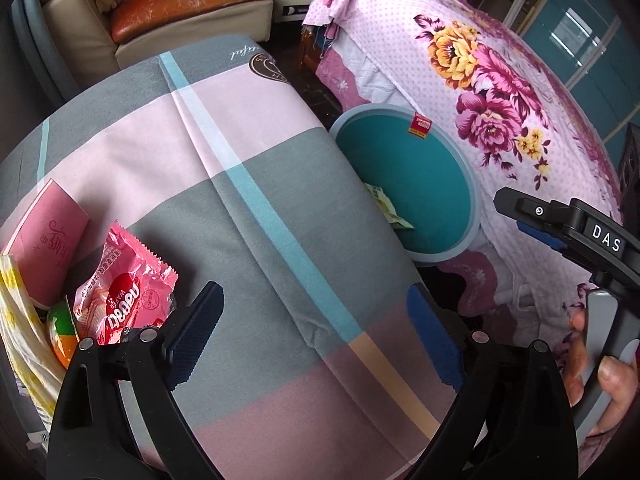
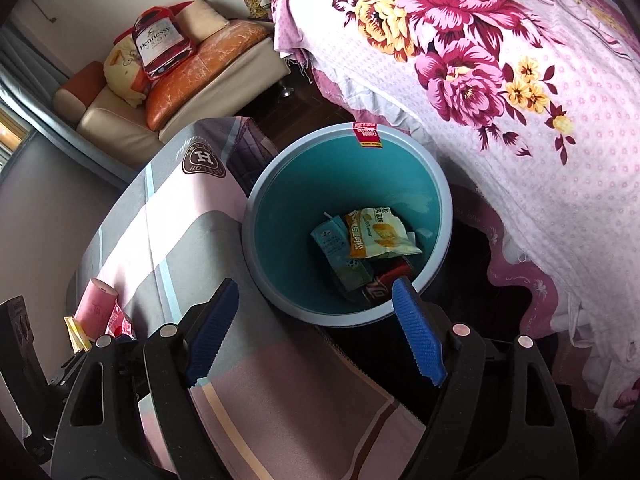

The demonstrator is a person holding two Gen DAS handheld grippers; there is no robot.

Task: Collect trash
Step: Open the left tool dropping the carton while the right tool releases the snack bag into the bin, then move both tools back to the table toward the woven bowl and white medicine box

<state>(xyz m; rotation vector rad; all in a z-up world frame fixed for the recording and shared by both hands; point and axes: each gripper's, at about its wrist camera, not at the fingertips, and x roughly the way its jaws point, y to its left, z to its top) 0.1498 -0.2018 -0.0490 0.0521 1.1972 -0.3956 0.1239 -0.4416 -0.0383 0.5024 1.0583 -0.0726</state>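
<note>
Trash collection is partly complete. Bin (image 2: 348, 236), teal inside, stands ahead of the right gripper (image 2: 316, 328), between the desk (image 2: 160, 240) and the bed (image 2: 520, 120). It already contains a yellow snack bag (image 2: 380, 236), a light blue carton (image 2: 340, 252) and a dark red-and-black wrapper (image 2: 380, 288) at the bottom. The right fingers (image 2: 216, 328) are released and spread wide, with nothing between them; they hover over the near rim of the bin.

The left gripper (image 1: 316, 332) is over the checked cloth of the desk. Its fingers (image 1: 196, 336) are also spread apart and empty. To the left of the left fingers lie the remaining items: a pink wafer wrapper (image 1: 128, 292), just beside the left finger, a pink booklet-like card (image 1: 48, 240) beyond it, a yellow-patterned bag (image 1: 20, 320) at the far left and a small orange-and-green object (image 1: 64, 336), partly hidden.

Judgement: several items are deposited; the cluster at the desk's left edge is still to be collected, the pink wrapper being nearest.
</note>
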